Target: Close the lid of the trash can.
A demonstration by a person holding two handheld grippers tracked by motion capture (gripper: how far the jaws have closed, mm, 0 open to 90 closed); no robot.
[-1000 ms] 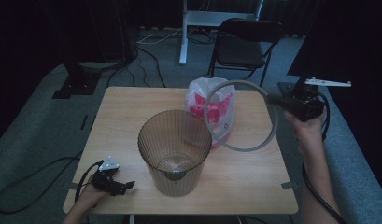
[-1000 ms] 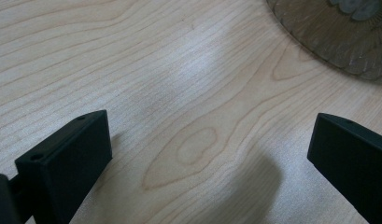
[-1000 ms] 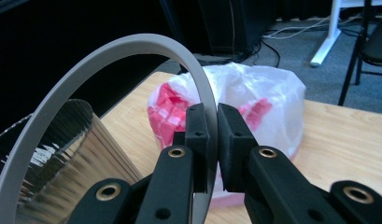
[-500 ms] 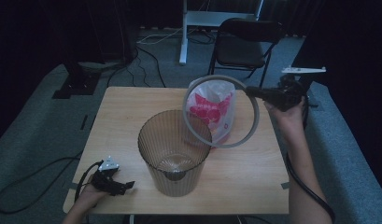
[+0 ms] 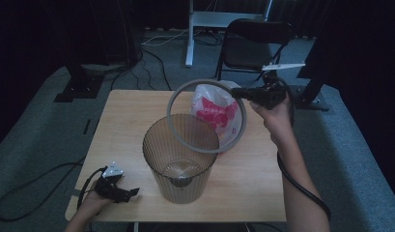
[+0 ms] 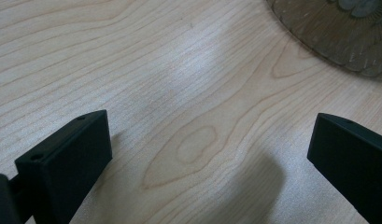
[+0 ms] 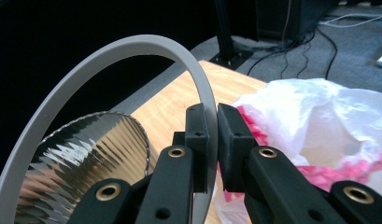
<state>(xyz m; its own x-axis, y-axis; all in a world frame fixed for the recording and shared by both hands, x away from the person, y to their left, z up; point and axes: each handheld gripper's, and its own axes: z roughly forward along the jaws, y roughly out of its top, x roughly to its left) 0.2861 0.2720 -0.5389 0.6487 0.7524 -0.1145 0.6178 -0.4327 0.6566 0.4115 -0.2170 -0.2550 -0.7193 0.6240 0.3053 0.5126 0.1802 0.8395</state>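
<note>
Right gripper [image 5: 239, 91] clamped on grey ring [image 5: 172, 99], held tilted upper centre, above ribbed brown bin [image 5: 180, 164] at centre of table [image 5: 122, 116]. White-and-pink plastic bag [image 5: 215, 108] behind the ring; print unreadable. Left gripper [image 5: 122, 193] lower left, wide open, nothing held.
</note>
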